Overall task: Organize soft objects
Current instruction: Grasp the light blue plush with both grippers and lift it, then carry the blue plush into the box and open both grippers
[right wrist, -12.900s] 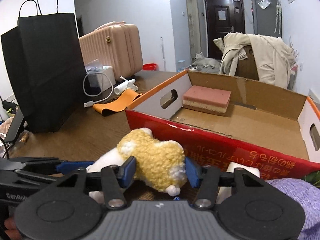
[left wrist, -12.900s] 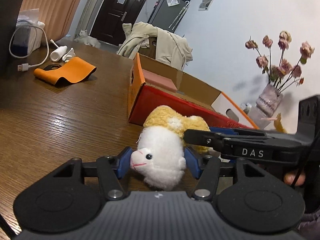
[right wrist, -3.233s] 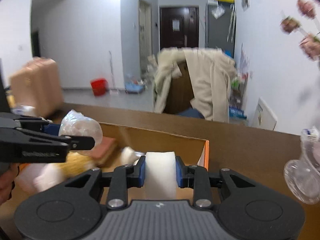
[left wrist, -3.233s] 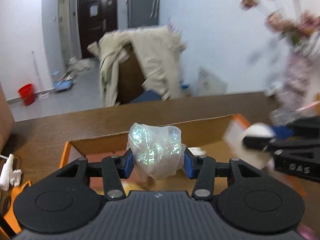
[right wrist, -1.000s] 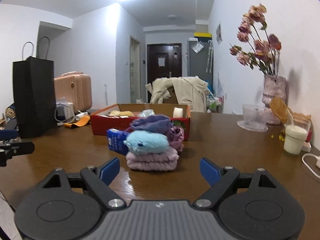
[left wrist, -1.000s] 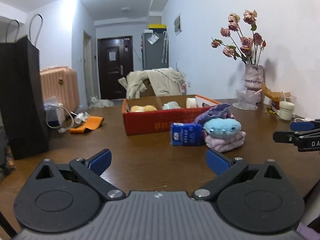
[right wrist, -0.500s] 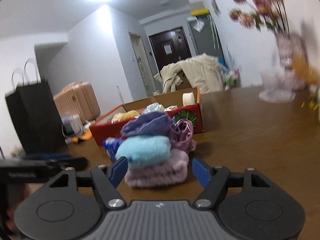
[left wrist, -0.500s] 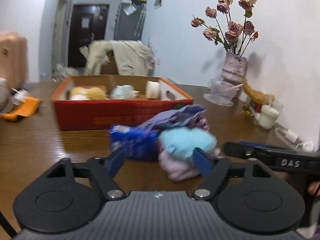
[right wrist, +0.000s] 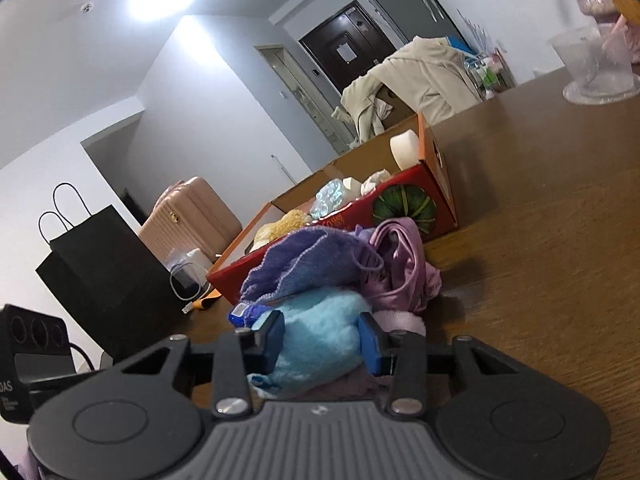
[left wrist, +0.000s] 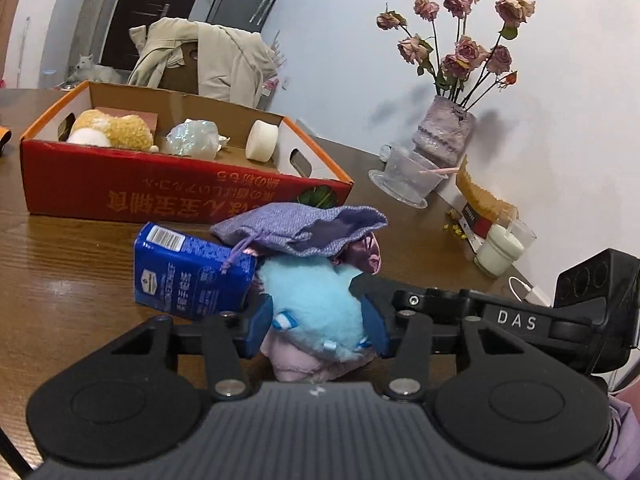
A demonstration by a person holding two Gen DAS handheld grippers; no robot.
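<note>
Left wrist view: both grippers, left gripper (left wrist: 316, 330) and right gripper (right wrist: 322, 342), have been closing and are pinching the fluffy light-blue plush toy (left wrist: 316, 304); lifting together should be avoiding snagging the purple drawstring pouch (left wrist: 304, 230).

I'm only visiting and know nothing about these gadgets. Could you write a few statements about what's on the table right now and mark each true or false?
1. Both grippers have their pads on either side of the light blue plush toy. True.
2. The red cardboard box is empty. False: it holds a yellow plush, a crinkly wrapped bundle and a white roll.
3. A purple drawstring pouch lies on top of the pile. True.
4. The blue carton is inside the box. False: it lies on the wooden table beside the pile.
5. The vase holds no flowers. False: it holds dried roses.
</note>
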